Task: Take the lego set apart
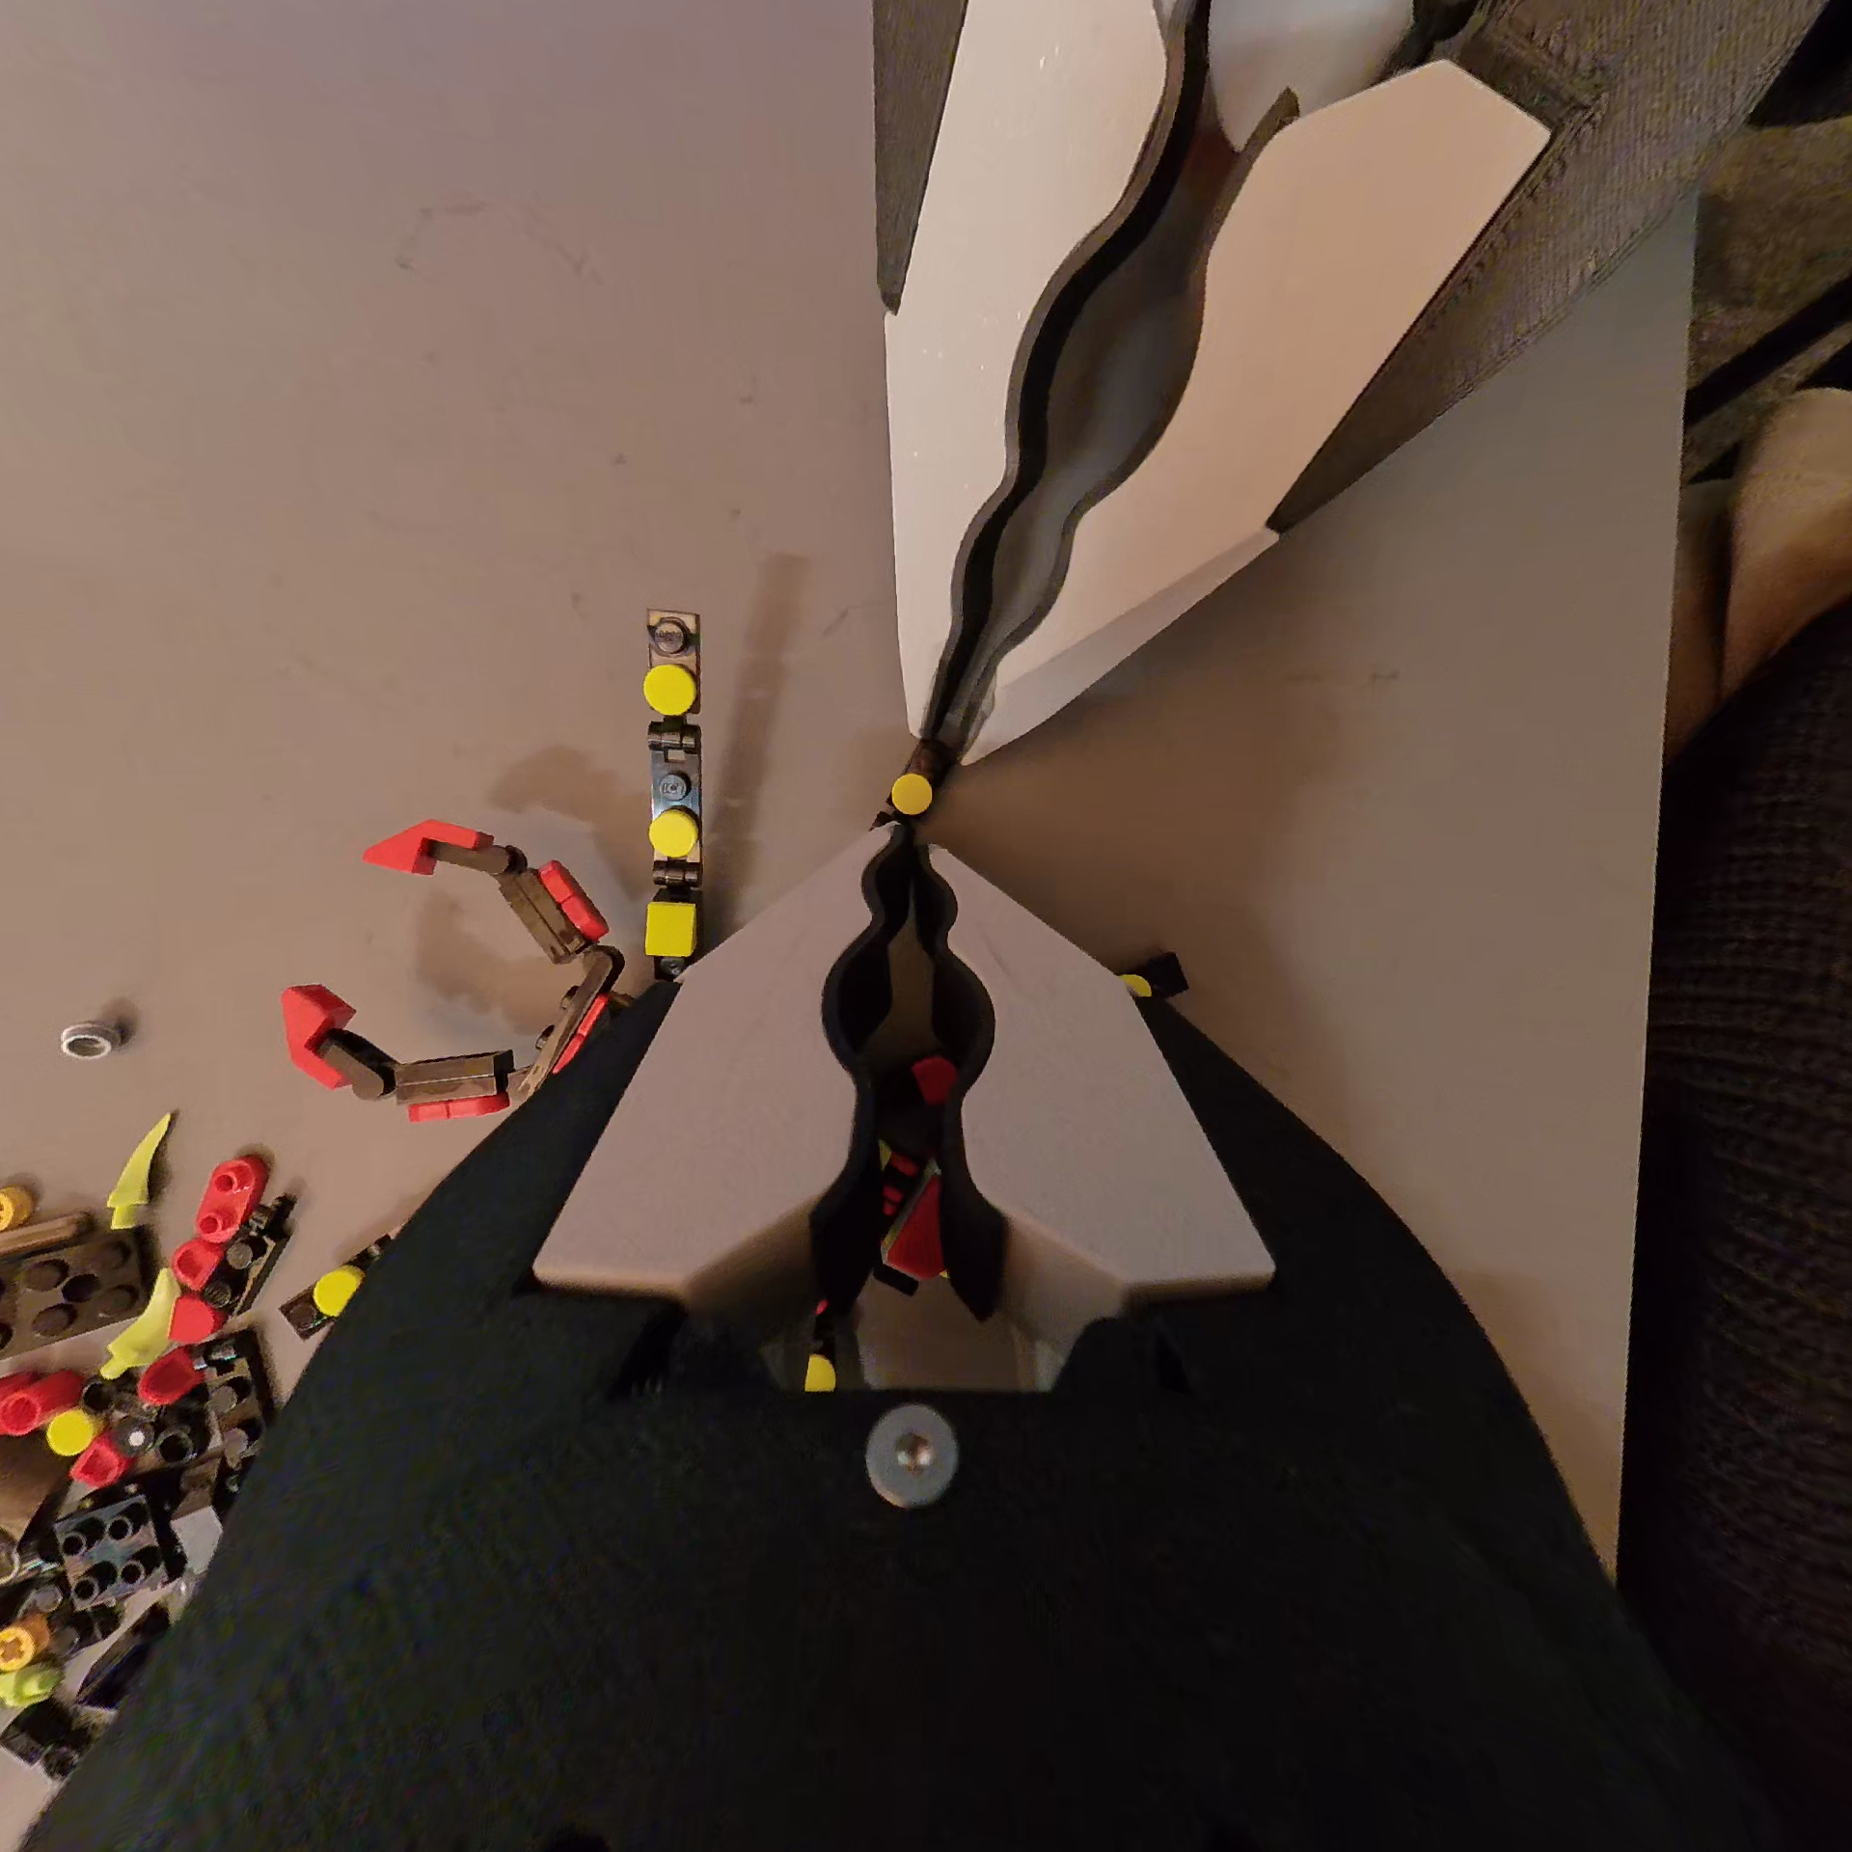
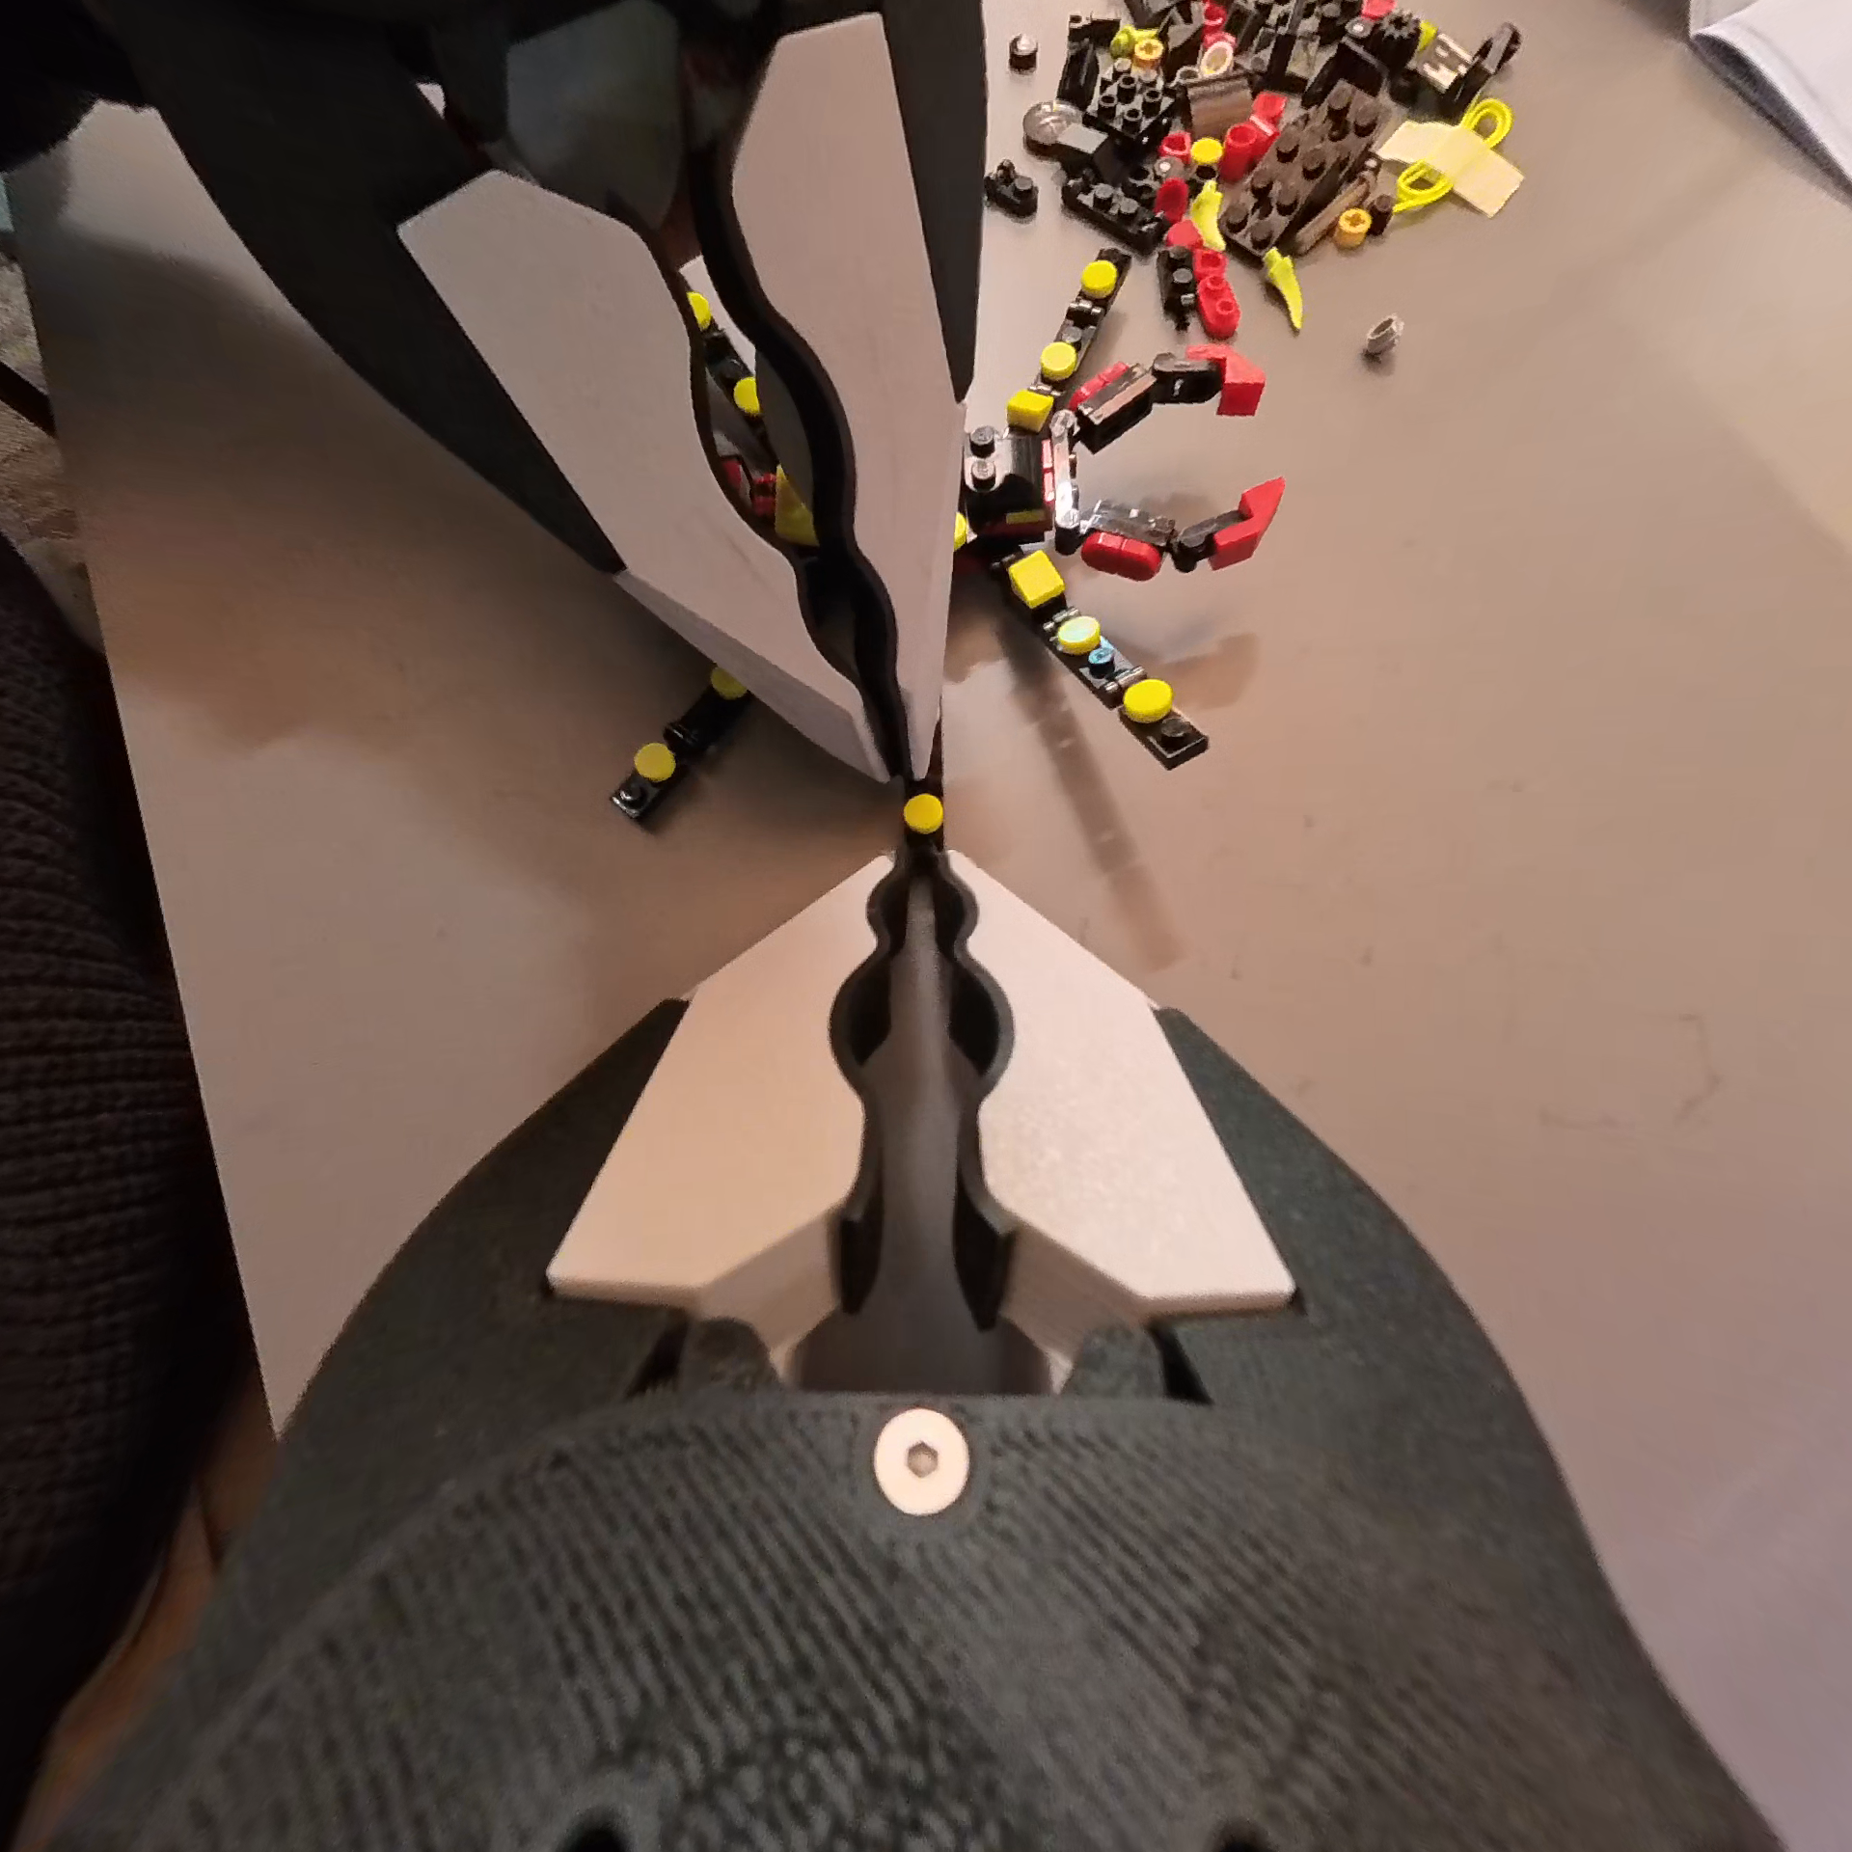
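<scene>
Between opposed tips: small black plate with yellow round stud (image 1: 911,794), lifted off table (image 1: 401,401). Left gripper (image 1: 910,840) pressed together, pinching one end of plate. Right gripper (image 2: 920,852) pressed together, pinching other end. Lego model (image 2: 1042,491) just beyond left gripper; loose pile (image 2: 1253,130) farther off.

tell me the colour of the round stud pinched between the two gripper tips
Yellow round stud, clearest in the right wrist view.
</scene>
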The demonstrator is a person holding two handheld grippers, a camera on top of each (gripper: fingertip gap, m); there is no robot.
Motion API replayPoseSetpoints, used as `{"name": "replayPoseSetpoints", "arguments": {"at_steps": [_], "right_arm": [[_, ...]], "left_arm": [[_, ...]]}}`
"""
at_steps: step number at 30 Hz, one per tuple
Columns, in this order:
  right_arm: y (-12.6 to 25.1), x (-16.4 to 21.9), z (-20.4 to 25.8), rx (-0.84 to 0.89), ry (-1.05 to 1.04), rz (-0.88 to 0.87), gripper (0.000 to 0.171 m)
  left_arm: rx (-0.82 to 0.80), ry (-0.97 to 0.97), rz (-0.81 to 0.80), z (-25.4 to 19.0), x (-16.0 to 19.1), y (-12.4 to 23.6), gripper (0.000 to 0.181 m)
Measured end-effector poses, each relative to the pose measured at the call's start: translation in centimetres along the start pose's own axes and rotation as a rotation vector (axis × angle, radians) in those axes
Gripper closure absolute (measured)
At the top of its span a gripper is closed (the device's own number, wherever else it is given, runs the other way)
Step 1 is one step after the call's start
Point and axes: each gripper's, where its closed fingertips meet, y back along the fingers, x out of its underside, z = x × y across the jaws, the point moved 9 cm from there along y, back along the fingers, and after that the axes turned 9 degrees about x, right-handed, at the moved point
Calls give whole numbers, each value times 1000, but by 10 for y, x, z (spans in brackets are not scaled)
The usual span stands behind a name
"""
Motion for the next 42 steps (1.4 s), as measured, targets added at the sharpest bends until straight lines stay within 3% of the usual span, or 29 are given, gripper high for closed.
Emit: {"name": "replayPoseSetpoints", "arguments": {"at_steps": [1, 4, 11, 16, 19, 22, 29, 42], "right_arm": [[0, 0, 0, 1, 1, 0, 165], [-3, 2, 4, -18, 6, 9, 157], [-6, -1, 28, -185, 28, 0, 153], [-7, -3, 41, -248, 49, 8, 150], [-4, -5, 41, -239, 66, 2, 154], [1, -12, 36, -206, 62, -39, 160], [-3, -21, 33, -97, 90, -69, 166], [-8, -18, 27, -102, 108, -57, 169]], "left_arm": [[1, 0, -3, 0, 0, 0, 181], [0, 17, -19, 0, 1, 1, 180], [-53, 127, -9, -16, 12, 9, 158], [-110, 239, -133, -45, 25, 17, 154], [-183, 306, -210, -55, 29, 14, 154], [-297, 282, -185, -51, 30, 11, 155], [-289, 325, -212, -53, 30, 2, 157], [-278, 343, -235, -52, 32, 2, 158]]}}
